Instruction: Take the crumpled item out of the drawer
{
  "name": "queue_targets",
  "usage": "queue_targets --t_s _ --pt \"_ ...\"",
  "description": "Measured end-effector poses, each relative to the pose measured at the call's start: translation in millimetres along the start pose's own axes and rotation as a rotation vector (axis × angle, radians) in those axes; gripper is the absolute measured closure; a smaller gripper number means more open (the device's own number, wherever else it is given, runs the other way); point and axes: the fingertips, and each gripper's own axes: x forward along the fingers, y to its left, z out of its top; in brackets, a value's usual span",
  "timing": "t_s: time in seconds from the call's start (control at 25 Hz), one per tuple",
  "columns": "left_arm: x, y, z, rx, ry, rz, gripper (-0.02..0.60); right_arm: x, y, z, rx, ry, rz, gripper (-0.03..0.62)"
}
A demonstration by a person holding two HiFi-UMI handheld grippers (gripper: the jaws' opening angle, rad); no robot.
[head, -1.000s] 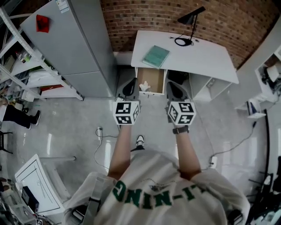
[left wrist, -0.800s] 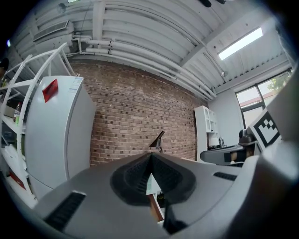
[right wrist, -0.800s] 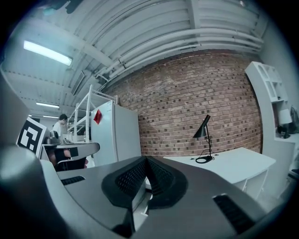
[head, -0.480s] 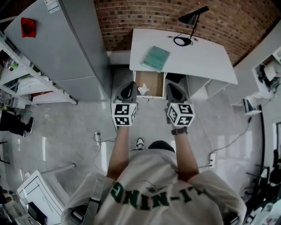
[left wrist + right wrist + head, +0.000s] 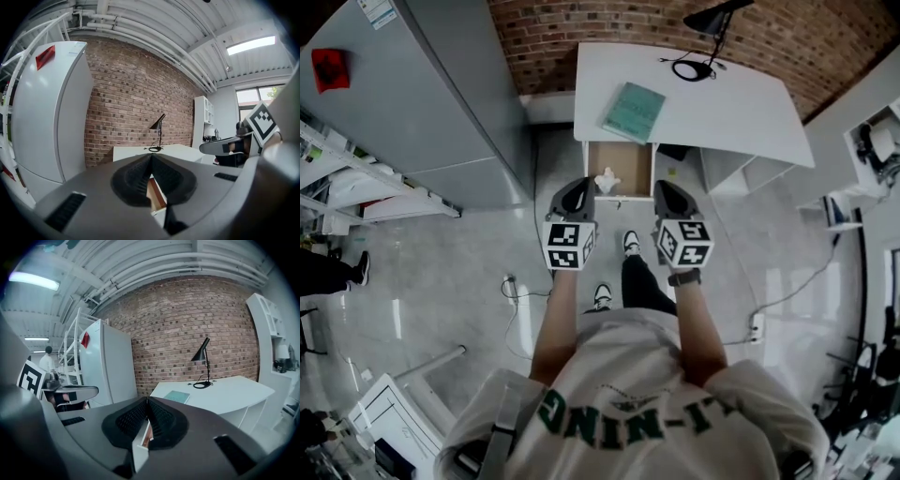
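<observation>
Since the crumpled item (image 5: 607,180) lies untouched near the front left corner of the open drawer (image 5: 635,161), only the opening is judged done. The left gripper (image 5: 578,191) and right gripper (image 5: 666,192) are held just short of the drawer's front edge, jaws pressed together on nothing, so reaching, grasping and lifting out are left.

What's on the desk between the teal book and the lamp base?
Nothing: bare desk top between teal book and lamp base, in the head view.

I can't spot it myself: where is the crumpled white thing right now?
In the head view, the crumpled white item lies at the left side of the open drawer under the white desk, just ahead of the left gripper.
</observation>
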Motion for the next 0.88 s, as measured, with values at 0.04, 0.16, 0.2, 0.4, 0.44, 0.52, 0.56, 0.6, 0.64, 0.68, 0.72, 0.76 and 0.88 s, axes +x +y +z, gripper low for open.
queue_targets --t_s 0.04,0.16,0.2,0.4,0.44,0.52,0.56,0.6,0.64,0.68,0.72,0.76,0.88 --pt "6 1 -5 0.0 0.013 -0.003 0.581 6 -3 -4 0.007 0.008 0.002 0.591" --pt "25 8 -16 -0.004 0.045 -0.011 0.581 25 -9 -13 0.029 0.028 0.007 0.591" --pt "31 11 -19 -0.006 0.057 -0.012 0.581 31 -10 -16 0.034 0.036 0.011 0.591" --pt "63 20 -35 -0.031 0.121 -0.015 0.581 60 -20 -33 0.055 0.087 0.034 0.589" --pt "69 20 -38 -0.034 0.129 -0.018 0.581 66 -22 -35 0.053 0.095 0.041 0.589" --pt "83 21 -46 -0.032 0.153 -0.028 0.581 78 -27 -39 0.055 0.111 0.051 0.589" --pt "90 22 -50 -0.031 0.165 -0.032 0.581 85 -29 -41 0.059 0.119 0.054 0.589" --pt "96 23 -55 -0.033 0.178 -0.034 0.581 91 -32 -43 0.061 0.126 0.057 0.589" --pt "101 25 -61 -0.038 0.191 -0.035 0.581 97 -33 -45 0.062 0.135 0.061 0.589" --pt "106 27 -68 -0.042 0.206 -0.034 0.581 104 -34 -47 0.063 0.144 0.065 0.589" --pt "112 30 -74 -0.047 0.224 -0.033 0.581 110 -35 -49 0.066 0.153 0.071 0.589" --pt "119 34 -81 -0.052 0.244 -0.031 0.581 117 -36 -52 0.07 0.162 0.078 0.589" --pt "141 40 -102 -0.068 0.299 -0.034 0.581 137 -41 -60 0.081 0.183 0.094 0.589"
